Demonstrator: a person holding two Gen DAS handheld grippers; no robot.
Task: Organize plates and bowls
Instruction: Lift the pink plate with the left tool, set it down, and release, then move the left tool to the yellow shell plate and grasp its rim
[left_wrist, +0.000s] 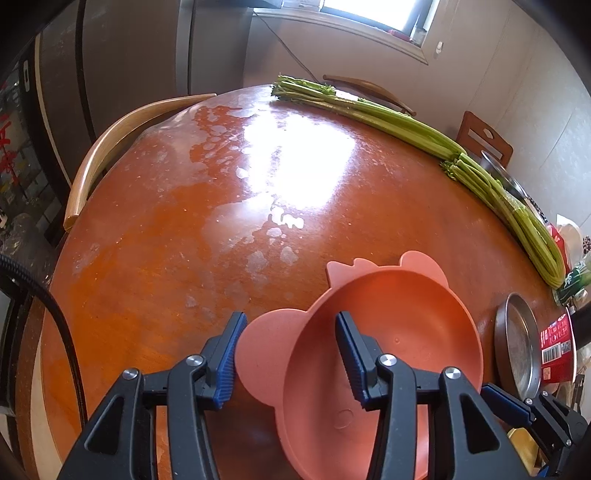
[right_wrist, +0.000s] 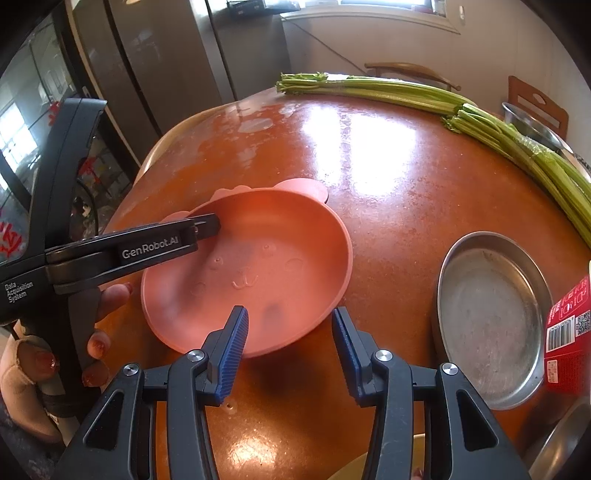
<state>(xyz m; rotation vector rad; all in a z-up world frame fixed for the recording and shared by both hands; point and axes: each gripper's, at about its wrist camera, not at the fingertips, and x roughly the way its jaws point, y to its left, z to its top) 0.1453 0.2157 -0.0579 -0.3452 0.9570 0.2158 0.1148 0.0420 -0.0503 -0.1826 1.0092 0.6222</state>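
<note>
A pink bowl (left_wrist: 391, 332) (right_wrist: 251, 266) with an embossed face inside rests on the round brown table (left_wrist: 166, 229). Pink ear-shaped flaps stick out around its rim; whether they belong to it or to a second pink plate underneath I cannot tell. My left gripper (left_wrist: 291, 317) (right_wrist: 207, 225) straddles the bowl's left rim, one finger outside by an ear flap, the other inside; the pads stand apart from the wall, so it is open. My right gripper (right_wrist: 290, 350) hangs open and empty just short of the bowl's near edge. A round metal plate (right_wrist: 491, 317) (left_wrist: 517, 347) lies to the bowl's right.
Long celery bunches (right_wrist: 424, 96) (left_wrist: 369, 114) lie along the far and right side of the table. A red carton (right_wrist: 569, 332) stands by the metal plate, and a metal bowl (right_wrist: 532, 125) sits at the back right. Wooden chairs (left_wrist: 110, 147) ring the table. A hand (right_wrist: 107, 299) holds the left gripper.
</note>
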